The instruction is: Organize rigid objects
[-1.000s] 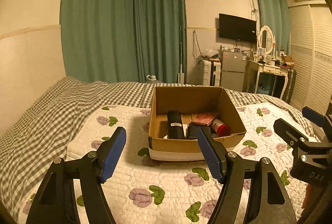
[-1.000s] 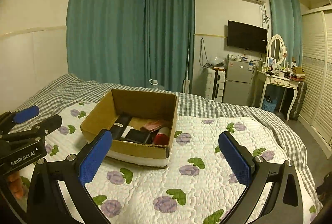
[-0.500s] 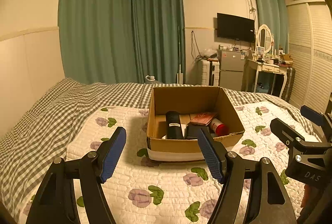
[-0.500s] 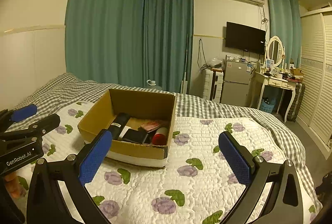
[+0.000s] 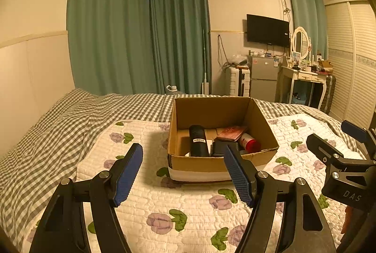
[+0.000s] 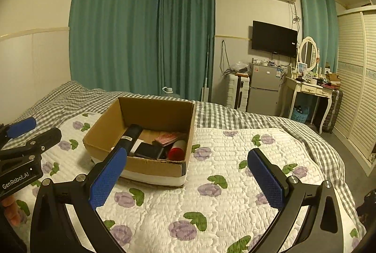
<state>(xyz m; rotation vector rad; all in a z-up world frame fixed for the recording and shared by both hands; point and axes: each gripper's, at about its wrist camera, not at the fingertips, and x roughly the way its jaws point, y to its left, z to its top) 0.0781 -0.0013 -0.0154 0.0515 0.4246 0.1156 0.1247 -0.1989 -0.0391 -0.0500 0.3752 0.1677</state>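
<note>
An open cardboard box (image 5: 195, 162) (image 6: 150, 165) stands on the flowered quilt. Inside lie a black cylinder (image 5: 198, 140) (image 6: 129, 135), a red-capped can (image 5: 250, 142) (image 6: 176, 151), a reddish booklet (image 5: 231, 131) (image 6: 168, 136) and a flat black item (image 6: 149, 151). My left gripper (image 5: 183, 173) is open and empty, just in front of the box. My right gripper (image 6: 188, 176) is open and empty, to the right of the box, and shows at the right edge of the left wrist view (image 5: 340, 147).
The white flowered quilt (image 6: 235, 182) lies over a grey checked bedspread (image 5: 58, 126). Green curtains (image 5: 141, 30) hang behind the bed. A small fridge (image 6: 265, 88), a white dressing table (image 6: 310, 88) and a wardrobe (image 6: 357, 88) stand at the right.
Both grippers have drawn back and risen slightly, so the box sits a little farther off. Nothing in the box has moved.
</note>
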